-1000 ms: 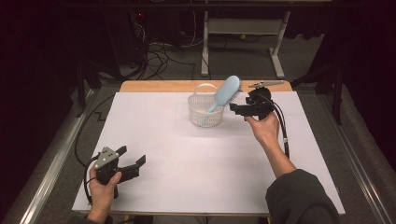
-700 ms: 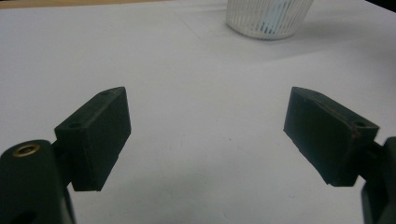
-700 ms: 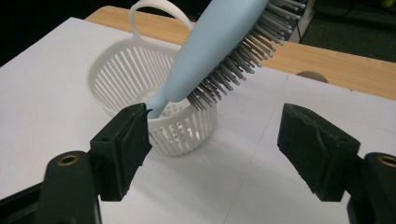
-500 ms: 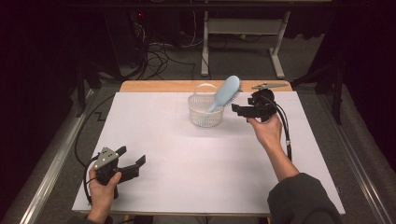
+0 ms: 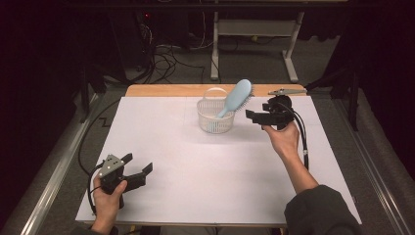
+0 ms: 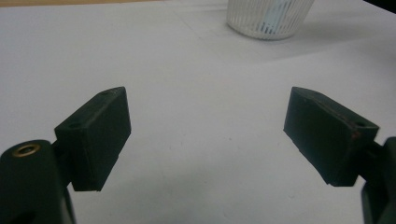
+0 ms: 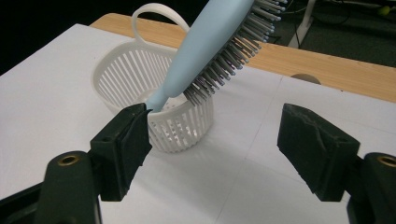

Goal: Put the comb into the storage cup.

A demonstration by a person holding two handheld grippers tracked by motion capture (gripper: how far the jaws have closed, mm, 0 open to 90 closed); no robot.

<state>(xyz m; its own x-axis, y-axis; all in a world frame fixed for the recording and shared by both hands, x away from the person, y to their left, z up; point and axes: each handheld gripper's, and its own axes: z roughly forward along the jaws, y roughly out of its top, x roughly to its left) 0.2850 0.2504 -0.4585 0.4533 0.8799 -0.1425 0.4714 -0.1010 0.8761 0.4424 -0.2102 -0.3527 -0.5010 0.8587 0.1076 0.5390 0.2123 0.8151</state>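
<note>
High view showed the right gripper [image 5: 250, 116] held just beside the white slatted basket [image 5: 215, 117], on the side away from the left gripper, its jaws spread wide and gripping nothing. A pale blue hairbrush [image 5: 236, 97] stood handle-down in the basket, its bristled head leaning out over the rim toward that gripper. Right gripper view had the basket [image 7: 154, 93] straight ahead past the two parted jaws, the brush [image 7: 212, 44] slanting up above them, bristles facing the table, neither jaw touching it. Well apart from the basket, toward the near edge of the white table [image 5: 220, 171], the left gripper [image 5: 138, 166] rested low in the person's hand, jaws likewise wide and empty. A metal clamp-like piece [image 5: 286, 91] lay on the wooden strip beyond the basket
</note>
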